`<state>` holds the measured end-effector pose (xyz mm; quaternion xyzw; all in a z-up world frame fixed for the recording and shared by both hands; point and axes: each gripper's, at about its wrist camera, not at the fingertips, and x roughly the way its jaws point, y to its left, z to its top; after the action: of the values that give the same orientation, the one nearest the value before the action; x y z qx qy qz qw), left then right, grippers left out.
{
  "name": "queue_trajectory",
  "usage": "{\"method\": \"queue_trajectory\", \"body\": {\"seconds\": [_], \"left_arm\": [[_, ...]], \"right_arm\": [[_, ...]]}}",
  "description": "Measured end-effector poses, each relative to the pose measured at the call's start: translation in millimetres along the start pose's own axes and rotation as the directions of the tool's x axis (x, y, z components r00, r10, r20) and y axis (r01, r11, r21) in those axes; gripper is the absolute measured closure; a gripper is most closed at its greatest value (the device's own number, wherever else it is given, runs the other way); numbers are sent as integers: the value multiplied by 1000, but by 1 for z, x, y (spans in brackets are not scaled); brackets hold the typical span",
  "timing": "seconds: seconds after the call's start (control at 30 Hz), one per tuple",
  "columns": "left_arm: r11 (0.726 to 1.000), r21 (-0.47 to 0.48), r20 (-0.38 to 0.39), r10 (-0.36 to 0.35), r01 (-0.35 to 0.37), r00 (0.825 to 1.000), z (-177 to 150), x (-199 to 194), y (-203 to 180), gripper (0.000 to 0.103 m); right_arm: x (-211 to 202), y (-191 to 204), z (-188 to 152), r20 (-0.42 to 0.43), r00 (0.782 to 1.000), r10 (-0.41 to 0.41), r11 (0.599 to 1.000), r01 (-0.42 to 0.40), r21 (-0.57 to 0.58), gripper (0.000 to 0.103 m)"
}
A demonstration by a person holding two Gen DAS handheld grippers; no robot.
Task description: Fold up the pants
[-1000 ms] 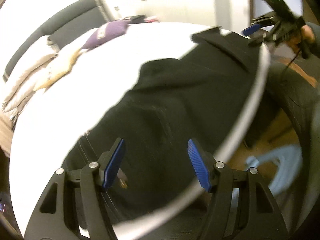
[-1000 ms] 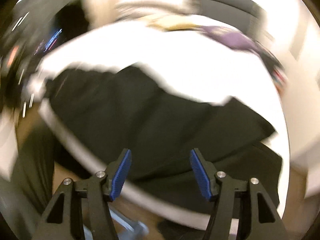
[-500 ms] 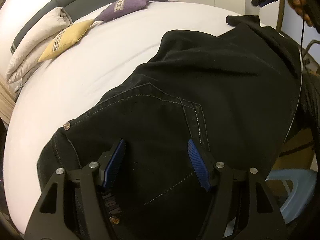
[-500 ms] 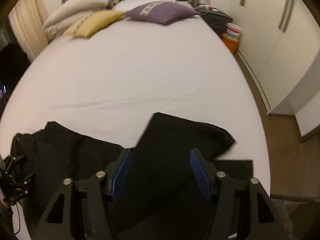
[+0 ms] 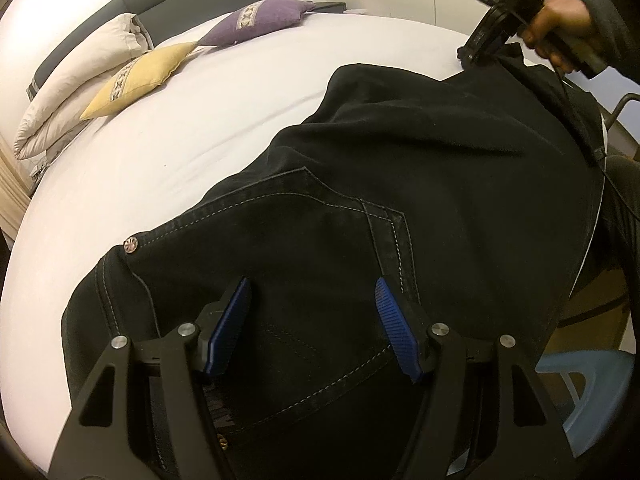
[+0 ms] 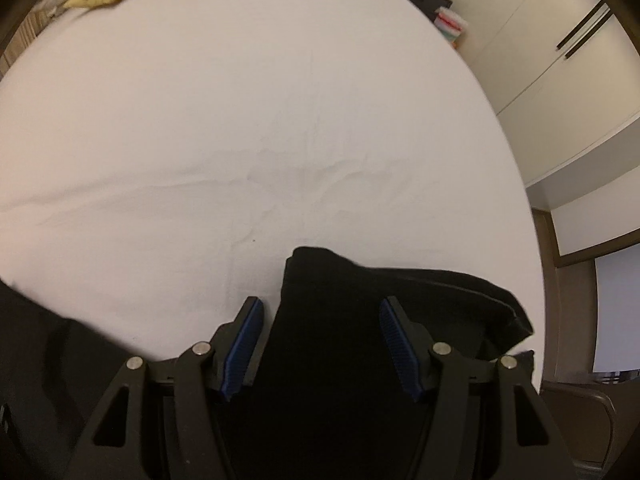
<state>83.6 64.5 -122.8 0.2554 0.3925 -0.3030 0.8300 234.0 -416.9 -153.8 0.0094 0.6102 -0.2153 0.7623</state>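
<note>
Black pants (image 5: 420,200) cut off below on white bed (image 5: 224,120), hems blurred, both grippers' jaws apart, gripping nothing.

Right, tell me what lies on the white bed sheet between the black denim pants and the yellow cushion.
Nothing: in the left wrist view, bare white bed sheet runs from the black denim pants to the yellow cushion.

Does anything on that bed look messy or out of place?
Mostly tidy. The black pants lie along the near edge of the white bed, still unfolded; one leg end is rumpled, its hem curled up. The sheet has light creases. The pillows sit neatly.
</note>
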Motion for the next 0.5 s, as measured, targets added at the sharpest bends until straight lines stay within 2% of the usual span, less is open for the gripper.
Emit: {"method": "queue_trajectory", "body": {"seconds": [0.07,0.17,0.2,0.23,0.3,0.4,0.5], "left_arm": [[1000,-1,5,-1,1,1000,-9,-8,1,39],[1000,-6,11,-2,2,1000,-9,-9,4,39],[1000,-8,12,-2,2,1000,-10,-10,4,39],[1000,-10,12,-1,1,1000,-9,-9,5,39],[1000,-11,11,2,-2,1000,-10,-9,4,39],[1000,-11,9,4,-4,1000,-10,-10,3,39],[1000,-9,8,4,-4,1000,-9,-10,3,39]], "right_arm": [[2,-3,1,-1,1000,5,1000,-5,10,48],[0,-8,3,-7,1000,20,1000,-20,14,66],[-1,-10,1,-9,1000,27,1000,-27,16,76],[-1,-11,0,-8,1000,30,999,-29,21,81],[-4,-25,-2,-1,996,84,994,-83,66,90],[-10,-44,-8,30,989,146,980,-149,129,95],[-27,-70,-22,107,976,191,958,-209,195,95]]}}
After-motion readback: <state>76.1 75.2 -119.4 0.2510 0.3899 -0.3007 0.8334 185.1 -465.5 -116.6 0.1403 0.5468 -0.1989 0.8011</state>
